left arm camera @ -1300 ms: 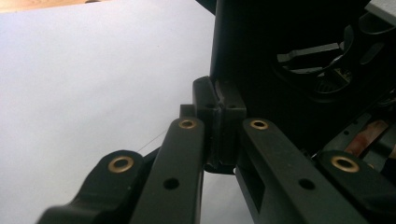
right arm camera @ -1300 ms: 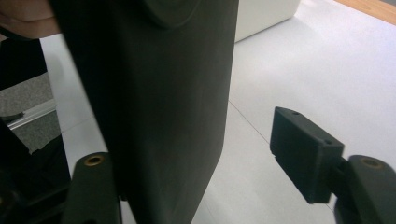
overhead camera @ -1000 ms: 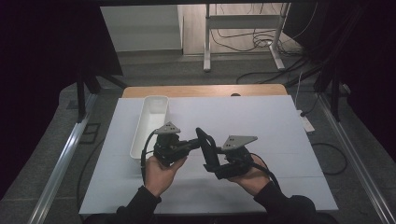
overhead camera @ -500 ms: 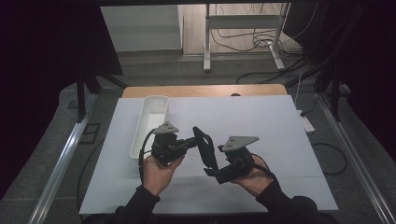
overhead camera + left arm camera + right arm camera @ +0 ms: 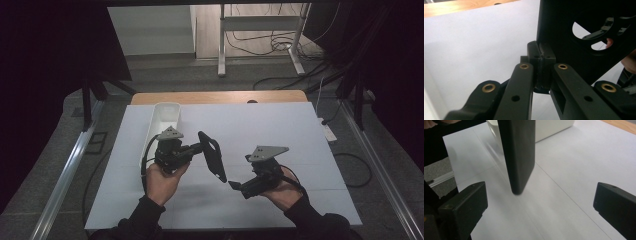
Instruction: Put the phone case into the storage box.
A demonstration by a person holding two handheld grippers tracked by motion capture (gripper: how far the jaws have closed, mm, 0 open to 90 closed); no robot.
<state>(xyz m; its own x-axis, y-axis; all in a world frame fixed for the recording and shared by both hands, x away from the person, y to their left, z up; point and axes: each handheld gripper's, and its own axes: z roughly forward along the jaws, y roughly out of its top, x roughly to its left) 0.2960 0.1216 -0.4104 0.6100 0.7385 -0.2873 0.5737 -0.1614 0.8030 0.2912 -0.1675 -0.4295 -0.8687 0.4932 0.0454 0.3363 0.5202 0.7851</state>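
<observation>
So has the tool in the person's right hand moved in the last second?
Yes. The right tool has drawn back toward the person and rightward, away from the long white plastic tray, leaving the flat black plastic part in the left tool.

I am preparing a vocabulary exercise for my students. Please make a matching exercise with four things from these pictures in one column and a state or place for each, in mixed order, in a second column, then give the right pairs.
Things:
1. left gripper
2. right gripper
3. black flat part
4. white tray

States or places:
A. lies on the white sheet, at its left side
B. jaws wide apart, holding nothing
C. held above the table, between the two grippers
D. jaws closed on a black piece

Pairs: 1-D, 2-B, 3-C, 4-A
</observation>
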